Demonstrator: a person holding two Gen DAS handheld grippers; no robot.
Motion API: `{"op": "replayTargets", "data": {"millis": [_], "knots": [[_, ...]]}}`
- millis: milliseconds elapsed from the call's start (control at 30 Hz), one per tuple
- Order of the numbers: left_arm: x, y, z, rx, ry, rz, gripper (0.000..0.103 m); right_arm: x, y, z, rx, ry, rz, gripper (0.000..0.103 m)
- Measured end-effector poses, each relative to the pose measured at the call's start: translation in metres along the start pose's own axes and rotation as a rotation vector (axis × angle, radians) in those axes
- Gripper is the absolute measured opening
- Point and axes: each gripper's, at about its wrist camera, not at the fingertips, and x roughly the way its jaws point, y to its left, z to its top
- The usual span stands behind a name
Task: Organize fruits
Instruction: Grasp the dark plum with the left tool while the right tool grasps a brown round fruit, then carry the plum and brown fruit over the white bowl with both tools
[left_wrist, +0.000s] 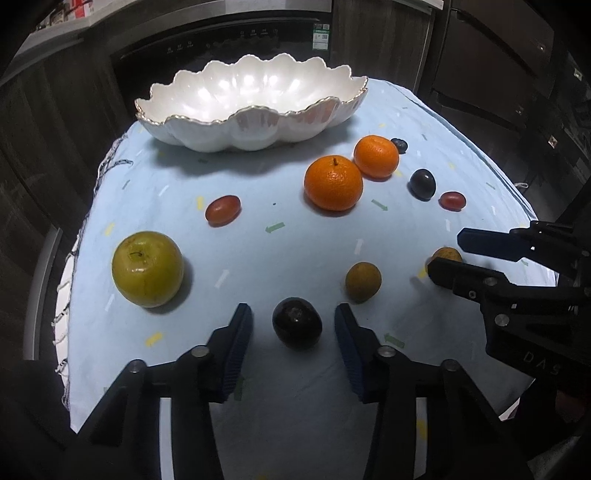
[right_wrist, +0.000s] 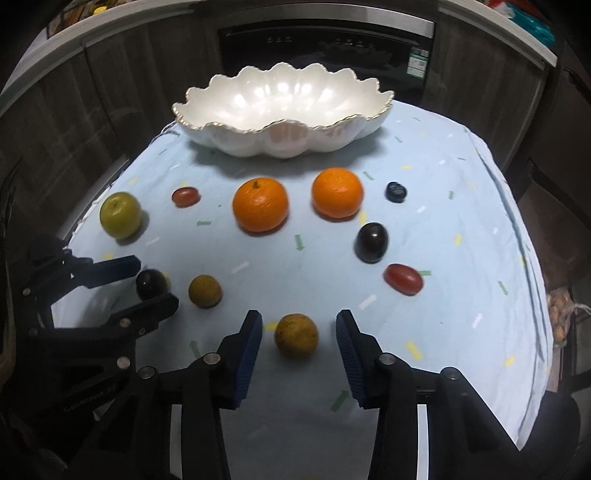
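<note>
The letters "D A S" are seen in pale print on the black body of the right gripper (left_wrist: 448, 254), at four o'clock in the left wrist view. A green-and-white label (left_wrist: 320, 36) on the dark appliance at twelve o'clock cannot be read.

The left black two-finger gripper with blue ribbed pads (left_wrist: 293, 325) points steeply down, its jaws apart, with a clear gap on each side of what sits between them. The right black gripper with blue pads (right_wrist: 299, 326) is posed the same beside it.
</note>
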Motion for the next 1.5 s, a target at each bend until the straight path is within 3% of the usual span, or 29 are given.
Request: {"op": "replayTargets", "data": {"millis": [100, 367, 933, 1500], "knots": [[0.003, 0.002, 0.0, -0.005, 0.005, -0.011, 0.034, 0.003, 0.001, -0.001, -0.007, 0.009, -0.003, 0.039], [0.002, 0.003, 0.0, -0.013, -0.004, -0.021, 0.027, 0.011, 0.002, -0.006, -0.017, 0.031, -0.011, 0.027], [-0.017, 0.0, 0.006, -0.003, -0.042, -0.001, 0.027, -0.006, -0.004, 0.006, 0.014, -0.008, -0.01, 0.027], [-0.038, 0.008, 0.046, -0.024, -0.075, 0.011, 0.027, -0.031, -0.014, 0.045, 0.027, -0.093, -0.031, 0.027]]}}
